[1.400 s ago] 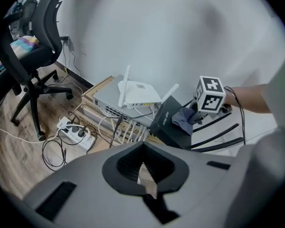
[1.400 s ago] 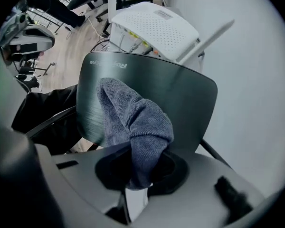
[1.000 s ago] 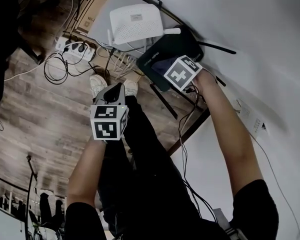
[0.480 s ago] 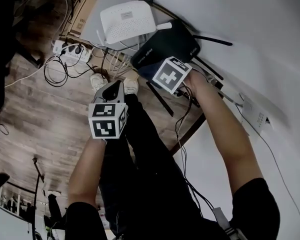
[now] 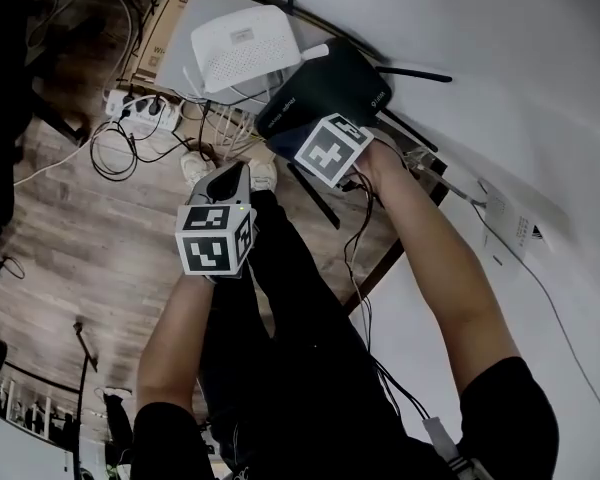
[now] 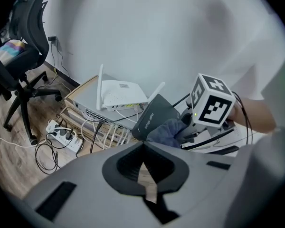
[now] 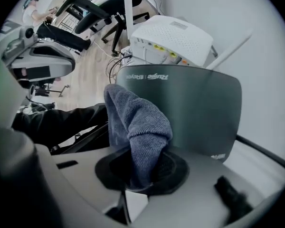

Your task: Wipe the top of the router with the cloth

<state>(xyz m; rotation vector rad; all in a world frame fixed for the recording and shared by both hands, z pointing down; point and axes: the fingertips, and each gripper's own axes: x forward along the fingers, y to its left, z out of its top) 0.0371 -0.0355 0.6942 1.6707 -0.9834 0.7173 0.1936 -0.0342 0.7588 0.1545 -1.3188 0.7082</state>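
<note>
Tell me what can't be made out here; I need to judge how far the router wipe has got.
1. Head view: the marker cube on the right gripper covers the cloth, so its contact with the dark router cannot be seen.
2. Right gripper view: the cloth hides the router top beneath it, so dust there cannot be judged.
3. Head view: the label print on the white router is too small to read.

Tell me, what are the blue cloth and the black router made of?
The cloth looks like soft fabric, maybe microfibre: fuzzy ribbed weave, limp folds. The black router seems to be hard plastic, smooth and matte, with printed lettering.
</note>
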